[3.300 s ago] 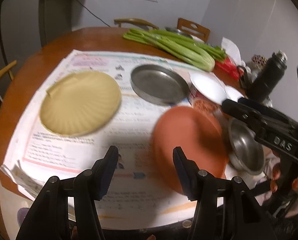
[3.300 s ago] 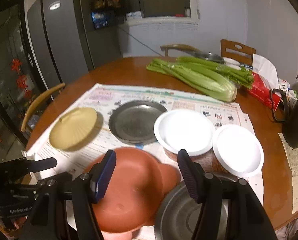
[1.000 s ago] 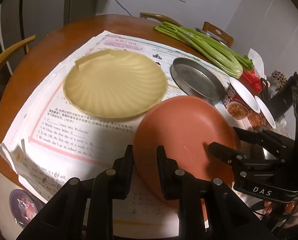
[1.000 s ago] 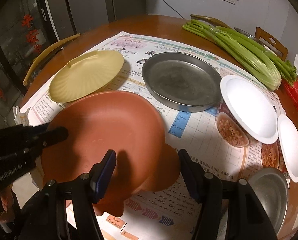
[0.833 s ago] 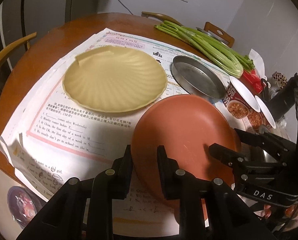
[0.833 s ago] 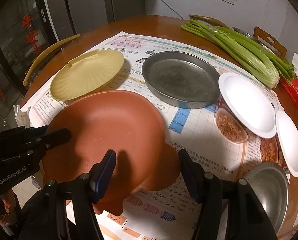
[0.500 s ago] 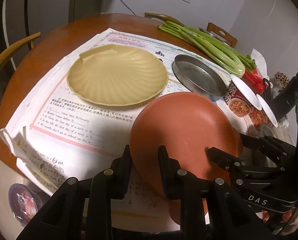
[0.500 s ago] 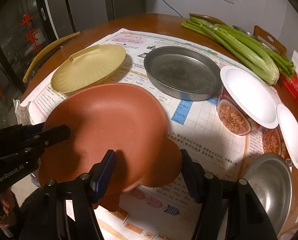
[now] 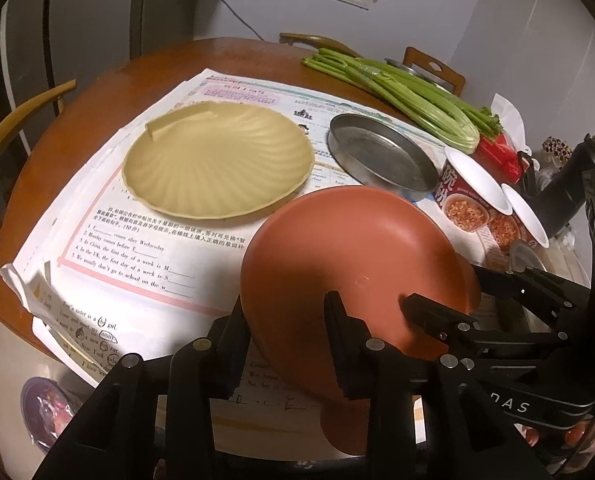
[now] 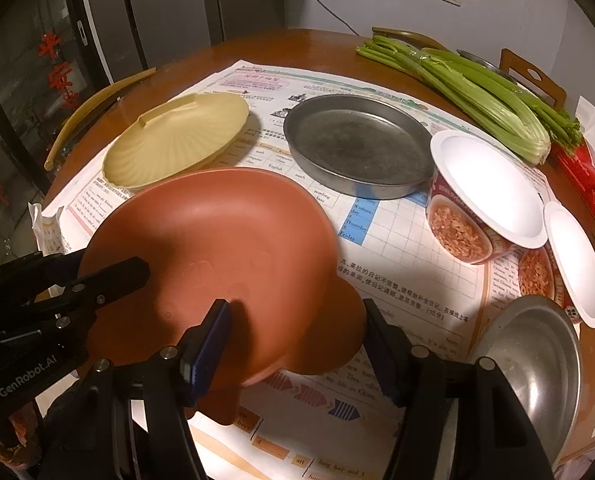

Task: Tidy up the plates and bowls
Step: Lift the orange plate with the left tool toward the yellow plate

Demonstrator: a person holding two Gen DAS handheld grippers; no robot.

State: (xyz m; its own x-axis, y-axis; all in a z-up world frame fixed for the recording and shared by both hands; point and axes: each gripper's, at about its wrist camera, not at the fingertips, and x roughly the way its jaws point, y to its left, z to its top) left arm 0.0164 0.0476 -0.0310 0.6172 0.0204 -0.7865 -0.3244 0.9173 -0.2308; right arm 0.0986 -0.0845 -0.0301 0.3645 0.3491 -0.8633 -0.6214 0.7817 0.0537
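A brown-red plate point(image 9: 357, 248) point(image 10: 217, 232) hangs tilted above the paper-covered table, between both grippers. My left gripper point(image 9: 287, 344) straddles its near rim; its jaws are opening and the pads stand apart from the thin rim. In the right wrist view one left finger point(image 10: 117, 276) lies over the plate's left side. My right gripper point(image 10: 295, 332) grips a rounded lobe of the plate, pads still against it, its jaws just starting to open. A yellow shell-shaped plate point(image 9: 217, 168) point(image 10: 177, 140) and a round metal pan point(image 9: 381, 156) point(image 10: 357, 144) lie beyond.
Two noodle cups with white lids point(image 10: 485, 188) point(image 10: 573, 256) and a steel bowl point(image 10: 533, 352) sit at the right. Celery point(image 10: 477, 84) lies at the back, a dark bottle point(image 9: 569, 188) far right. Printed sheets point(image 10: 397, 248) cover the round wooden table point(image 9: 77, 120).
The left jaws have spread from a tight pinch on the plate's rim to a wide gap. The plate has tipped up a little. The right gripper keeps its hold.
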